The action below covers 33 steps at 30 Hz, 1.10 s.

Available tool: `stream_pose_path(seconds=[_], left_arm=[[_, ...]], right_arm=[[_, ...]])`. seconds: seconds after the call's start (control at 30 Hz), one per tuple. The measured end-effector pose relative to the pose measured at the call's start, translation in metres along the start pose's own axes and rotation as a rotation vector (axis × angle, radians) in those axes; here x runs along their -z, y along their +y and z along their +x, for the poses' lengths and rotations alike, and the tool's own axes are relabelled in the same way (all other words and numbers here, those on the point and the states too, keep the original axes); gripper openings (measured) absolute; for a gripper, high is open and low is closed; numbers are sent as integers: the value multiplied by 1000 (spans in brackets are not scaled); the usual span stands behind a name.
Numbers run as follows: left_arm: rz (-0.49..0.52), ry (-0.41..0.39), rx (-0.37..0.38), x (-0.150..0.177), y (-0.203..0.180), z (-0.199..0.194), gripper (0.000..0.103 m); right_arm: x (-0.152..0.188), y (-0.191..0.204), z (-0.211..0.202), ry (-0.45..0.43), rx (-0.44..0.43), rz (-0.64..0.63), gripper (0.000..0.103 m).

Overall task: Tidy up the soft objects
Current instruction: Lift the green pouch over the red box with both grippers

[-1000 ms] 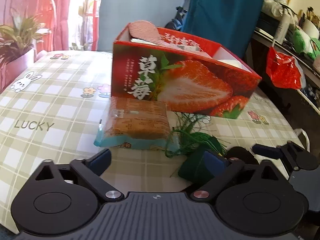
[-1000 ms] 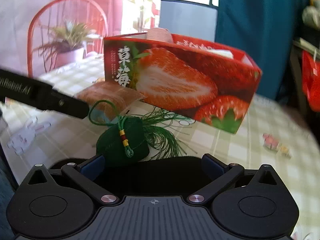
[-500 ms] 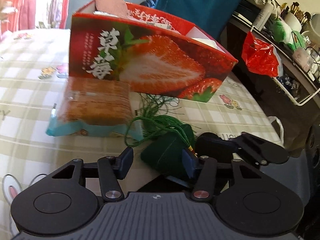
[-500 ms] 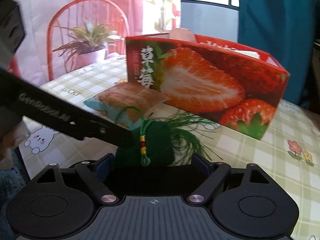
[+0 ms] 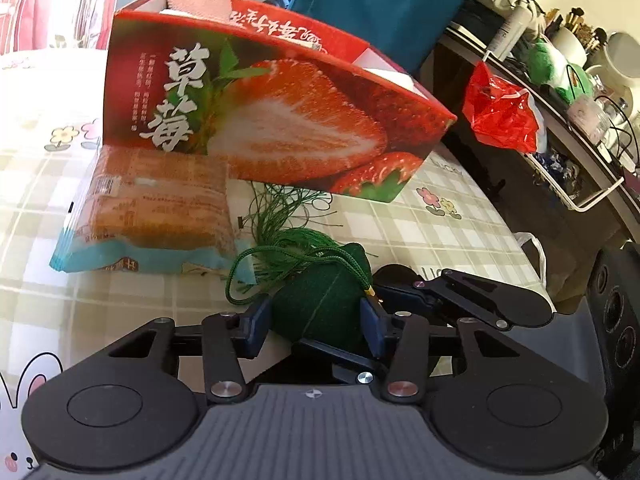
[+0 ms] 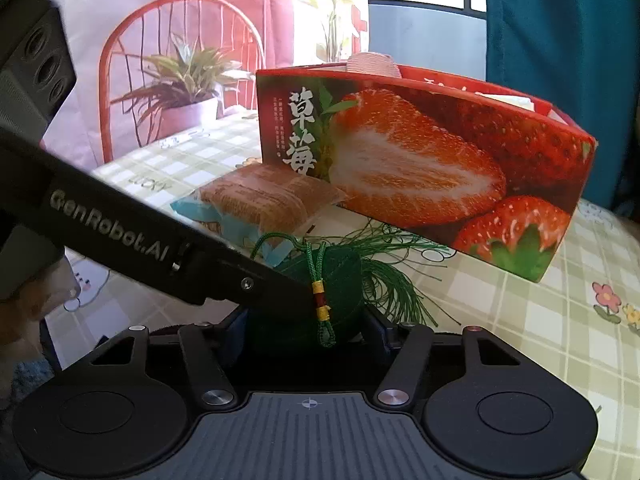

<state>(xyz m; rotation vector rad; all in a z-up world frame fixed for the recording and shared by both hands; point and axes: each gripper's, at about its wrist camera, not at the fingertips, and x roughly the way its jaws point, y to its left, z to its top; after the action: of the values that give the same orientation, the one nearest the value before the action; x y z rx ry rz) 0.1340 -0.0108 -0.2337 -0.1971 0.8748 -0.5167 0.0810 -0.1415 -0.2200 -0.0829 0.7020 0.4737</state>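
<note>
Green sachet (image 5: 320, 304) sat on tabletop (image 5: 400, 236), just before strawberry box (image 5: 280, 112), beside wrapped cake (image 5: 156, 208). Left tongs (image 5: 316, 320) pinched sachet, both pads touching after closing. Right tongs (image 6: 308, 326) also closing around sachet; contact unclear.

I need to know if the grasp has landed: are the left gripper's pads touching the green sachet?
Touching. In the left wrist view both blue pads of the left gripper, whose jaws have just been closing, press against the sides of the green sachet.
</note>
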Motion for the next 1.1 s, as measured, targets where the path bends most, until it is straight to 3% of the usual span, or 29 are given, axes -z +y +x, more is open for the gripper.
stream_pose_path(seconds=[0.3, 0.7, 0.9, 1.1], left_arm=[[71, -87, -2, -31, -20, -33, 50], [224, -268, 20, -136, -72, -90, 50], [263, -338, 34, -177, -79, -93, 50], [288, -333, 2, -208, -78, -68, 50]], right_arm=[[-26, -6, -21, -93, -4, 3, 55], [-141, -37, -74, -304, 45, -53, 55], [-188, -59, -80, -380, 88, -86, 55], [-213, -74, -55, -393, 148, -186, 55]])
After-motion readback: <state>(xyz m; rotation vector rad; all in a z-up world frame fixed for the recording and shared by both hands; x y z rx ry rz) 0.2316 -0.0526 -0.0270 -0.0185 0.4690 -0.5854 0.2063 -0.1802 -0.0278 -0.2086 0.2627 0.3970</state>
